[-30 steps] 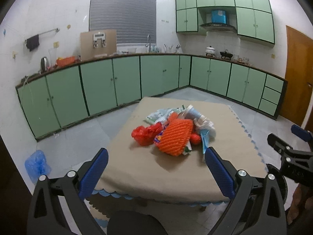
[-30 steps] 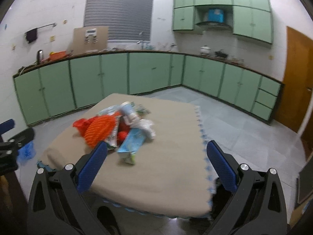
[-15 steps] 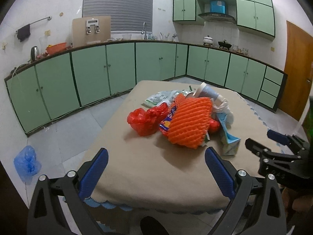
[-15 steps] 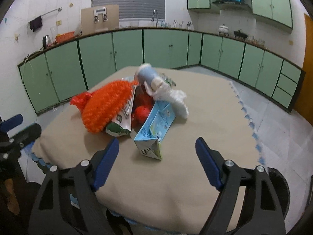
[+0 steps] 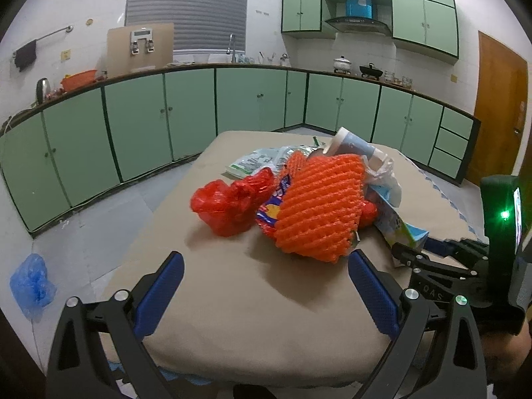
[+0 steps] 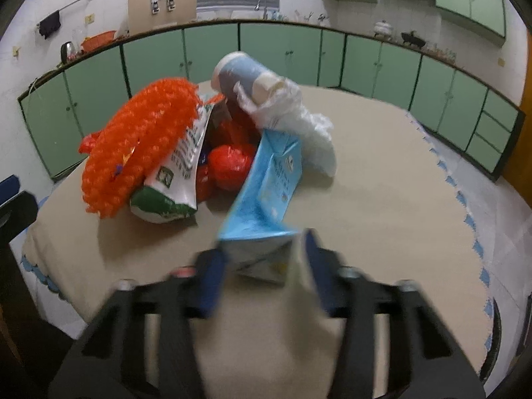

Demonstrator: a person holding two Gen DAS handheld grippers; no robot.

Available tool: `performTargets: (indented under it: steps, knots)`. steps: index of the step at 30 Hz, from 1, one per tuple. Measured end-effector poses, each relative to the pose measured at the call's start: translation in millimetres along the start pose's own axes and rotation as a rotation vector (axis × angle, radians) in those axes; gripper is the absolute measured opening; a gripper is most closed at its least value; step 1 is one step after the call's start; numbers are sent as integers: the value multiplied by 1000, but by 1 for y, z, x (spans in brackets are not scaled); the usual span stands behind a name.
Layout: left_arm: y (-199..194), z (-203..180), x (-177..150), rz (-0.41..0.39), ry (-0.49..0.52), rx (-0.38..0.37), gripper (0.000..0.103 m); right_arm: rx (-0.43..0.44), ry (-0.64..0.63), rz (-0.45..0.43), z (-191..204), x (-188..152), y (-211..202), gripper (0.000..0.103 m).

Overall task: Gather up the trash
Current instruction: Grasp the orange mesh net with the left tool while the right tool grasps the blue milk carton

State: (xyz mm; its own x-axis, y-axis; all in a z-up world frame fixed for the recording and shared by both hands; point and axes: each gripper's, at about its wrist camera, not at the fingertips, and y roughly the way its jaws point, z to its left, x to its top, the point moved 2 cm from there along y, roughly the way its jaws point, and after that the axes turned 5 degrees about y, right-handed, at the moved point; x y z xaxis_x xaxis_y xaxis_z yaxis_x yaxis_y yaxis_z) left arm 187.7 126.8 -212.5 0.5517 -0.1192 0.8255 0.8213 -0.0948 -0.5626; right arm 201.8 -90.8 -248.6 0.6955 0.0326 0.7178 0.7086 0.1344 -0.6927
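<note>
A heap of trash lies on the beige-covered table (image 5: pixel 232 316): an orange foam net (image 5: pixel 319 206), a red plastic bag (image 5: pixel 229 206), a blue milk carton (image 6: pixel 266 189), a paper cup (image 6: pixel 242 76), a white plastic bag (image 6: pixel 299 123) and a green-and-white packet (image 6: pixel 173 183). My right gripper (image 6: pixel 262 259) is closing its jaws around the near end of the carton, which sits between the blurred pads. Near the table's front edge my left gripper (image 5: pixel 266 286) stands open with nothing between its fingers, just short of the orange net.
Green cabinets (image 5: pixel 133 126) line the walls behind the table. A blue plastic bag (image 5: pixel 31 286) lies on the tiled floor at the left. A wooden door (image 5: pixel 498 106) is at the right. The table's cloth has a blue scalloped edge (image 6: pixel 465 199).
Both grippers have come down and closer to the heap. The right gripper's jaws have narrowed from wide open to either side of the blue carton's end.
</note>
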Motion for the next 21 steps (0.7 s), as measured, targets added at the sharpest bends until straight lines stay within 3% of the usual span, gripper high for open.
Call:
performTargets:
  steps: [12,15,17,21]
  knots:
    - [44,-32,5,23,52,-34,96,39,-23,-20,-18,-12,-41,35]
    - [50,-38,7,32,67,-38,82,47,-31,-21,-21,-15,-55,35]
    - [52,-41,8,35,68,-59,61,50,-34,-23,-21,-15,-63,35]
    - [48,-42,11,14,63,-101,46,68,-42,-37,-25,-14,-80,35]
